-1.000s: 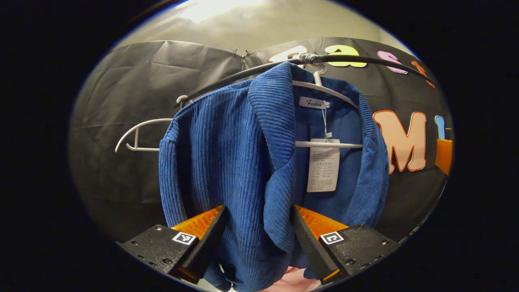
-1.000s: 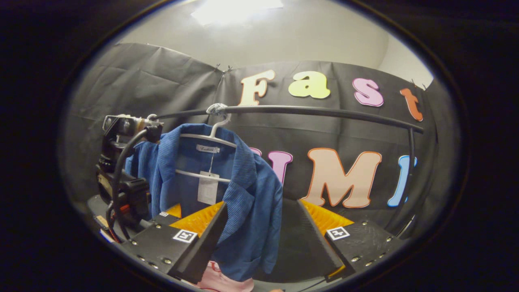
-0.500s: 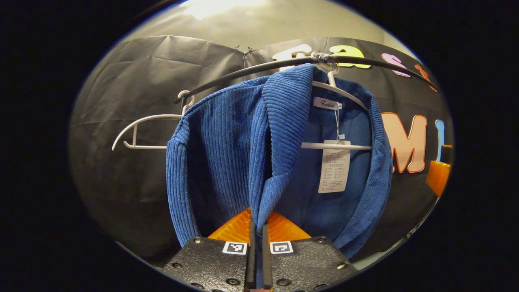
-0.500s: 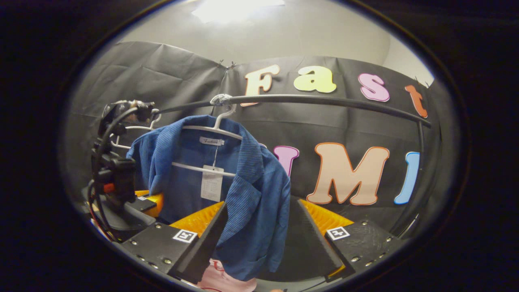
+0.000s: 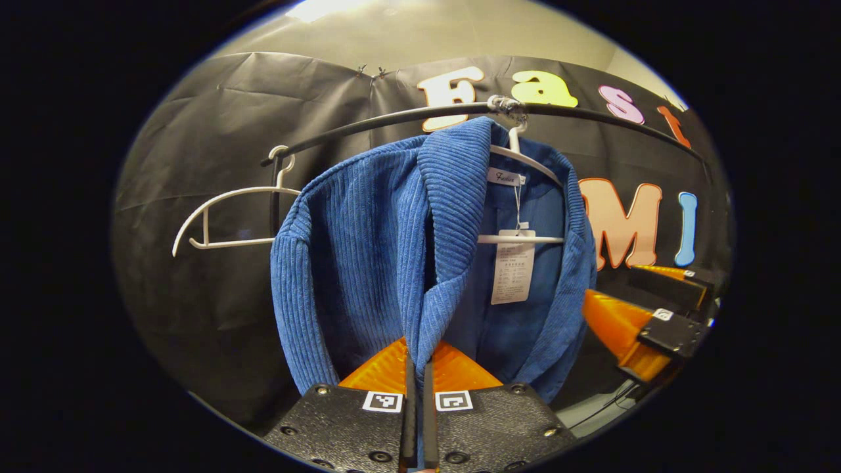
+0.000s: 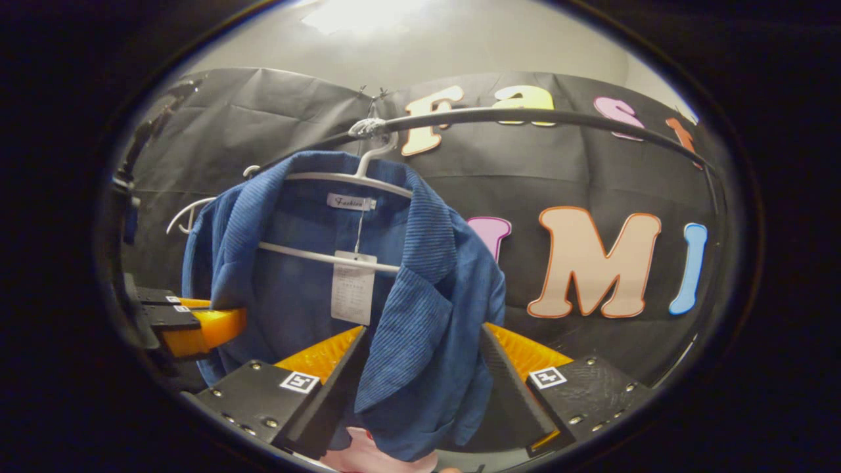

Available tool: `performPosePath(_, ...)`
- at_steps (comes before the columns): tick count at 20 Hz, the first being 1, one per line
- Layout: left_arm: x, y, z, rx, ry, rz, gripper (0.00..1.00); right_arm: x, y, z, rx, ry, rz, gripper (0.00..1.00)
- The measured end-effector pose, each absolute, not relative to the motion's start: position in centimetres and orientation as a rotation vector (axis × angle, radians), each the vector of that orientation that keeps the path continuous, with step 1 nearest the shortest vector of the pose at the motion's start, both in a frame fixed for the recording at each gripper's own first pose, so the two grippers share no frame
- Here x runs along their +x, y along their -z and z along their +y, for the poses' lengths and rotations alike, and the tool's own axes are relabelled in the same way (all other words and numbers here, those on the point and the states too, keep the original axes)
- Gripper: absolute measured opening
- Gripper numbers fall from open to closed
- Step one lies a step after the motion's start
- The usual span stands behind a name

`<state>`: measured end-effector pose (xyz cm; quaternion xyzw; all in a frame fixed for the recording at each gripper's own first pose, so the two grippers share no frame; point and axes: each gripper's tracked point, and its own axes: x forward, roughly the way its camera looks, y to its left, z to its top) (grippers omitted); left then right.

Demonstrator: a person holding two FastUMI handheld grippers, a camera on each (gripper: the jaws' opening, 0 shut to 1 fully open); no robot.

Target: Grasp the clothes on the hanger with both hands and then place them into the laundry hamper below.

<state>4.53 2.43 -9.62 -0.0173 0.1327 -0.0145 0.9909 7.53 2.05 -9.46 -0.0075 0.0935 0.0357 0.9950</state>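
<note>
A blue corduroy jacket (image 5: 394, 249) hangs on a white hanger (image 5: 525, 154) whose hook sits over a black rail (image 5: 394, 118) running across the booth's black cloth wall. In the left gripper view, the left gripper (image 5: 416, 368) has its two fingers pressed together on the edge of the jacket's front panel, just below the lapel, with the fabric running down into the thin slit between them. A paper tag (image 5: 512, 266) dangles inside the open jacket beside the hanger's crossbar, and a second, bare white hanger (image 5: 223, 217) hangs on the rail farther along, well apart from the jacket's shoulder. In the right gripper view, the right gripper (image 6: 420, 368) stands with its fingers spread wide, one to each side of the jacket's other front panel; the cloth hangs down between them, and neither finger can be seen pressing on it. A bit of pink fabric (image 6: 374, 456) peeks out below the jacket's hem at the bottom of that view. The left gripper also appears at that view's left edge, against the jacket's far side.
</note>
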Motion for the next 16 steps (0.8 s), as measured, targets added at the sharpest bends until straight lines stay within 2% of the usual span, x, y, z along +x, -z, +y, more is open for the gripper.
performPosePath(2, 4.0, 9.2, 2.4, -0.044, 0.048, 0.273, 0.02, 8.7, 10.5, 2.5, -0.004, -0.08, 0.197, 0.97)
performPosePath(5, 3.5, 8.6, 2.5, -0.076, 0.073, 0.28, 0.04, 10.0, 12.3, 3.2, 0.012, -0.079, 0.219, 0.96)
performPosePath(6, 3.3, 8.5, 2.6, -0.079, 0.073, 0.281, 0.04, 10.4, 12.9, 3.1, 0.009, -0.073, 0.228, 1.0)
performPosePath(8, 3.3, 8.4, 2.9, -0.071, 0.074, 0.28, 0.04, 11.3, 14.0, 2.9, 0.005, -0.058, 0.244, 1.0)
performPosePath(9, 3.1, 8.5, 3.0, -0.063, 0.077, 0.286, 0.02, 11.5, 14.8, 2.9, 0.007, -0.051, 0.257, 0.96)
performPosePath(10, 3.0, 8.3, 3.1, -0.055, 0.077, 0.283, 0.06, 11.8, 15.3, 2.8, 0.012, -0.045, 0.268, 0.98)
performPosePath(11, 3.0, 8.3, 3.2, -0.049, 0.078, 0.283, 0.03, 11.9, 15.8, 2.6, 0.017, -0.031, 0.276, 0.99)
performPosePath(13, 2.8, 8.3, 2.9, -0.047, 0.097, 0.292, 0.06, 12.3, 16.8, 1.8, 0.025, 0.0, 0.295, 1.0)
performPosePath(14, 2.7, 8.1, 2.8, -0.053, 0.104, 0.288, 0.05, 12.5, 17.4, 1.6, 0.029, 0.005, 0.305, 0.96)
performPosePath(16, 2.7, 8.1, 2.7, -0.059, 0.11, 0.293, 0.1, 12.9, 18.2, 0.8, 0.028, 0.028, 0.329, 1.0)
